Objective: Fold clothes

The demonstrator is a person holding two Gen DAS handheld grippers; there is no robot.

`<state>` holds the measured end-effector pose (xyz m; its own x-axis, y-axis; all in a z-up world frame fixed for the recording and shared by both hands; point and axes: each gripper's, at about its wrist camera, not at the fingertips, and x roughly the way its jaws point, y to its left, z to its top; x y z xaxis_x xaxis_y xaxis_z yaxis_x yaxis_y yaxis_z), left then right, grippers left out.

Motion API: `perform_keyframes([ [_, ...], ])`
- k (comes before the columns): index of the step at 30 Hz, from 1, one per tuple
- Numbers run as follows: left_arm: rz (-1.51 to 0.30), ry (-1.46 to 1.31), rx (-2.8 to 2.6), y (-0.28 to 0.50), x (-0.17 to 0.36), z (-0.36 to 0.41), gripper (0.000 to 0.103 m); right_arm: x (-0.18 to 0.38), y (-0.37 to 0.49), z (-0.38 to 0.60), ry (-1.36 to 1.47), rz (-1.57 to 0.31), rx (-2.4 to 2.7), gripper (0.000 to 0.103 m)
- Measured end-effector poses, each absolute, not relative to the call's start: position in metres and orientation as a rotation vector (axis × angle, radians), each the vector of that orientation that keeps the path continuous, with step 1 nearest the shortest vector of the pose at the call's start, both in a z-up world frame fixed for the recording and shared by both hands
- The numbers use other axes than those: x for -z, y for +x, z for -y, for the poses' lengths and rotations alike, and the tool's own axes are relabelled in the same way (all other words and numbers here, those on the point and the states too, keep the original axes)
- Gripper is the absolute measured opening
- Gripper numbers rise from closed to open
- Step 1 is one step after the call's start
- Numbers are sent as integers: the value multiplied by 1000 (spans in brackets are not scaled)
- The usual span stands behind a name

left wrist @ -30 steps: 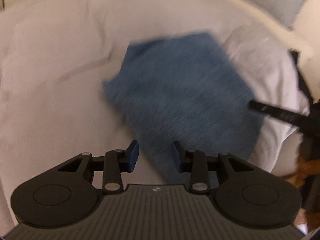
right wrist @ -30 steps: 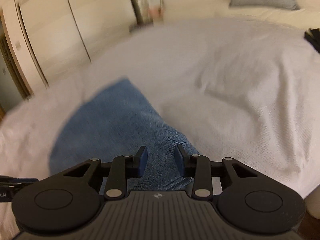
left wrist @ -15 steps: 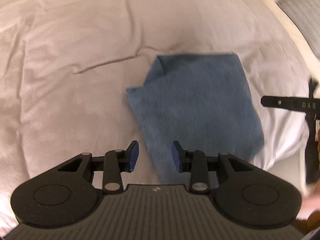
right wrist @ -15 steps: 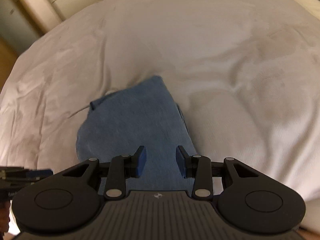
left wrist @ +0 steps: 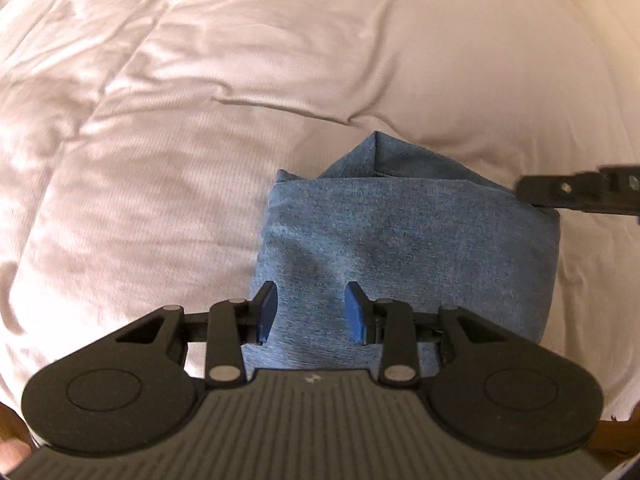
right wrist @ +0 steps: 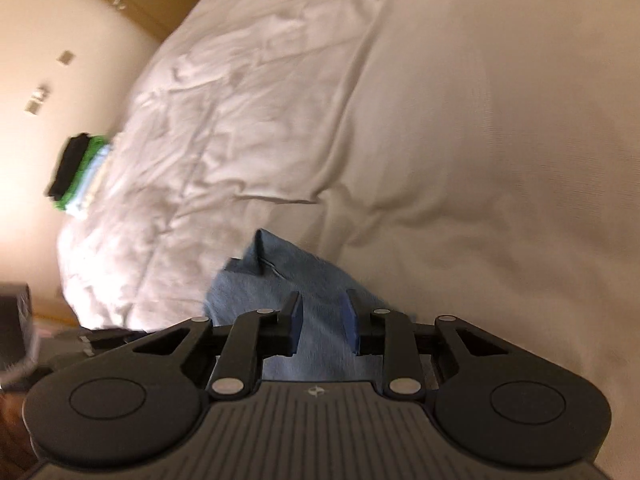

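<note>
The blue cloth (left wrist: 404,256) lies part-folded on the white bedding (left wrist: 200,128), at 6 o'clock in both wrist views, one corner standing proud at its 12 o'clock edge. The left gripper (left wrist: 311,312) hangs over the near edge, jaws apart and empty; the right gripper (right wrist: 322,322) likewise, gripping nothing. Advised: flatten the raised corner, square the edges, then stack with the folded pile (right wrist: 78,170) at 9 o'clock.
</note>
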<state>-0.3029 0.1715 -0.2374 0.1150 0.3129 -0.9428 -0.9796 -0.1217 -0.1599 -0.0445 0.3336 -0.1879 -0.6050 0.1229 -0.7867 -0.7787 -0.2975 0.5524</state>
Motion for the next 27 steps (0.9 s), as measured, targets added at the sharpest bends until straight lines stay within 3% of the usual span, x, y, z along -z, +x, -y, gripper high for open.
perform_keyframes([
  [6, -752, -1195, -1409, -303, 244, -166, 32, 212, -72, -373, -965, -1423, -2119, 22],
  [13, -686, -1180, -1447, -312, 253, -175, 34, 219, -102, -380, -1377, -1240, -2402, 20],
  [24, -656, -1209, -1431, -321, 259, -181, 38, 205, -156, -368, -1540, -316, -2788, 27],
  [25, -657, -1210, -1427, -322, 259, -181, 38, 209, -159, -366, -1566, -256, -2822, 29],
  [27, -656, -1211, -1422, -323, 261, -182, 40, 216, -161, -357, -1605, -71, -2890, 47],
])
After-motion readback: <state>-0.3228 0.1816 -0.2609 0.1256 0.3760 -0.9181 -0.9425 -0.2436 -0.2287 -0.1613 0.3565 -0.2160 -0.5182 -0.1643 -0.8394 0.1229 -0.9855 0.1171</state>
